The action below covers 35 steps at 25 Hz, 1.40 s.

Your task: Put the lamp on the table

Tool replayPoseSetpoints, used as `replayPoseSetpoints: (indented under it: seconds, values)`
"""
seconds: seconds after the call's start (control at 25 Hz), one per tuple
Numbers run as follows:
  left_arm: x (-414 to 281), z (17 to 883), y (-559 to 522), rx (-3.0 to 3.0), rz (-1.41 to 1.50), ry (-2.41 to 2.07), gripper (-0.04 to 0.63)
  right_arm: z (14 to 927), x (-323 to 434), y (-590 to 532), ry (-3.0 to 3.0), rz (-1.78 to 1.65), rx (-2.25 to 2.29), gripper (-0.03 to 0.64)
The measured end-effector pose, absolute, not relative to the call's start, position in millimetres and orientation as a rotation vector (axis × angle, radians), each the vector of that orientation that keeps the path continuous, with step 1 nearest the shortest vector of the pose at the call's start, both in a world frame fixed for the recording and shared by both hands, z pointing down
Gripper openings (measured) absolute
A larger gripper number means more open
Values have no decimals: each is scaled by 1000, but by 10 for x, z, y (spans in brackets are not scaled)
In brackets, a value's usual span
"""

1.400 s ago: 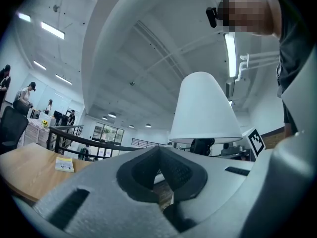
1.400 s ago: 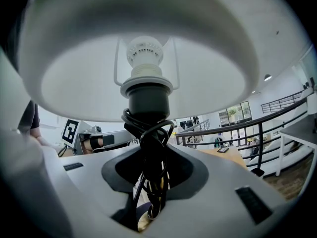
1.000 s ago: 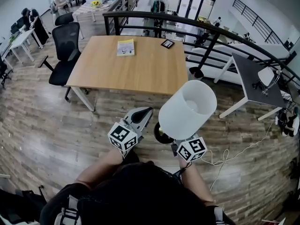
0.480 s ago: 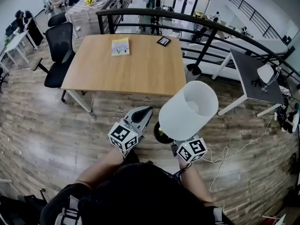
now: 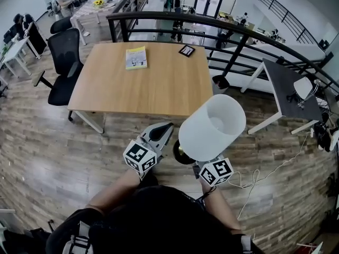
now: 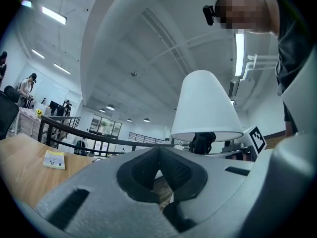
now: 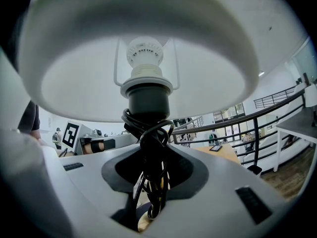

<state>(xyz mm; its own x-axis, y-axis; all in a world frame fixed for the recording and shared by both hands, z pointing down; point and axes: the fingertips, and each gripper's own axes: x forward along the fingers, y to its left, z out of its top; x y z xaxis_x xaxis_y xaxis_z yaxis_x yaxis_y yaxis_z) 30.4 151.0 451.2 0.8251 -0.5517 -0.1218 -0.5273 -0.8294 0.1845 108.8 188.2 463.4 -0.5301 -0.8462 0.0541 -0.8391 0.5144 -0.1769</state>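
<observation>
The lamp (image 5: pixel 212 127) has a white cone shade and a dark round base (image 5: pixel 183 153). It hangs upright over the wood floor, just short of the wooden table's (image 5: pixel 106 89) near edge. My right gripper (image 7: pixel 153 177) is shut on the lamp's dark stem (image 7: pixel 147 103), which has a black cord wound round it. In the head view only that gripper's marker cube (image 5: pixel 216 172) shows under the shade. My left gripper (image 5: pixel 160 133) floats to the left of the lamp, shut and holding nothing. In the left gripper view (image 6: pixel 159 157) the shade (image 6: pixel 205 108) rises to its right.
A yellow booklet (image 5: pixel 136 57) and a small dark item (image 5: pixel 186 50) lie on the table's far side. A black railing (image 5: pixel 238 36) curves behind it. An office chair (image 5: pixel 63 62) stands at the left, a grey side table (image 5: pixel 283 86) at the right, and a white cable (image 5: pixel 265 173) runs over the floor.
Both grippers and the lamp have drifted a little nearer to the table's near edge. The hold on the stem looks the same, and the left gripper stays shut.
</observation>
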Motion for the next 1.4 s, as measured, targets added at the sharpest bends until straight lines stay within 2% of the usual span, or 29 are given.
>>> replayPoseSetpoints:
  seconds: [0.56, 1.08, 1.4]
  values:
    - [-193, 4326, 205, 2887, -278, -709, 8, 4497, 524, 607, 2664, -265, -1586, 115]
    - [-828, 4414, -304, 2872, -284, -742, 8, 4564, -169, 42, 2703, -264, -1538, 115]
    - [-888, 4430, -461, 2875, -269, -773, 8, 4565, -183, -195, 2698, -273, -1517, 115]
